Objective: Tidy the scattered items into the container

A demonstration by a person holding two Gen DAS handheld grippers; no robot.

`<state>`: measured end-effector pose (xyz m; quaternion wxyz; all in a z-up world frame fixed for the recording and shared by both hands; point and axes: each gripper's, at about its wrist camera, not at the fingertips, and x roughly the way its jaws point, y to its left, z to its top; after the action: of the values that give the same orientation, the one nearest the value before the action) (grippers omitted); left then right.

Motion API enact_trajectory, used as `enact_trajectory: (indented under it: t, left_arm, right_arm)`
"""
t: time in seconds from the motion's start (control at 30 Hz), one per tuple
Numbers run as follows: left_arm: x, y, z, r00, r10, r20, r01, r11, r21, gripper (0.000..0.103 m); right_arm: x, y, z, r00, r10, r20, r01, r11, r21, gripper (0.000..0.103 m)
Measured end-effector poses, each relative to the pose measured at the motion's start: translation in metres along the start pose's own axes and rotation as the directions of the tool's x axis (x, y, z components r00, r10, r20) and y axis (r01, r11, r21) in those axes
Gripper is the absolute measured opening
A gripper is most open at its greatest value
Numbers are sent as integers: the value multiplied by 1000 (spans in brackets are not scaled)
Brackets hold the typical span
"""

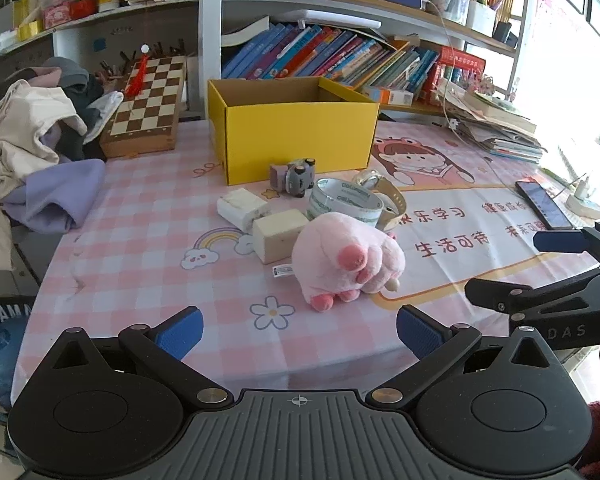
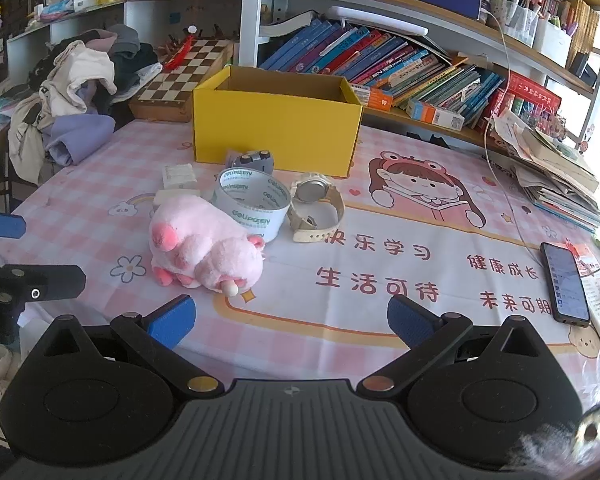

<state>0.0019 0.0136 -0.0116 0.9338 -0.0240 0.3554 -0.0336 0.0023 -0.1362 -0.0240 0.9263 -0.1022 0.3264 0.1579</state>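
I see the table point(image 1: 148, 216) under its pink checked cloth, with the yellow box point(image 1: 300, 136) standing open-topped near its far side. Just in front of the box lies the scatter: the pink plush point(image 1: 340, 264) nearest me, the tape roll point(image 1: 344, 202) touching its far side, the watch point(image 2: 318, 208) just right of the tape, two pale blocks point(image 1: 260, 220) left of the plush, and a small grey toy point(image 1: 296, 176) against the box wall. My left gripper point(image 1: 300, 332) and right gripper point(image 2: 292, 320) both hover near the table's edge, fingers spread wide, holding nothing.
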Motion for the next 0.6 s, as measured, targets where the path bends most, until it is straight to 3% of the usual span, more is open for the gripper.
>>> enact_trajectory:
  t: [0.6]
  left_arm:
    - [-4, 3, -2, 999, -36, 8, 36, 999, 15, 103]
  right_arm:
    - [2, 6, 5, 999, 43, -17, -43, 999, 2, 103]
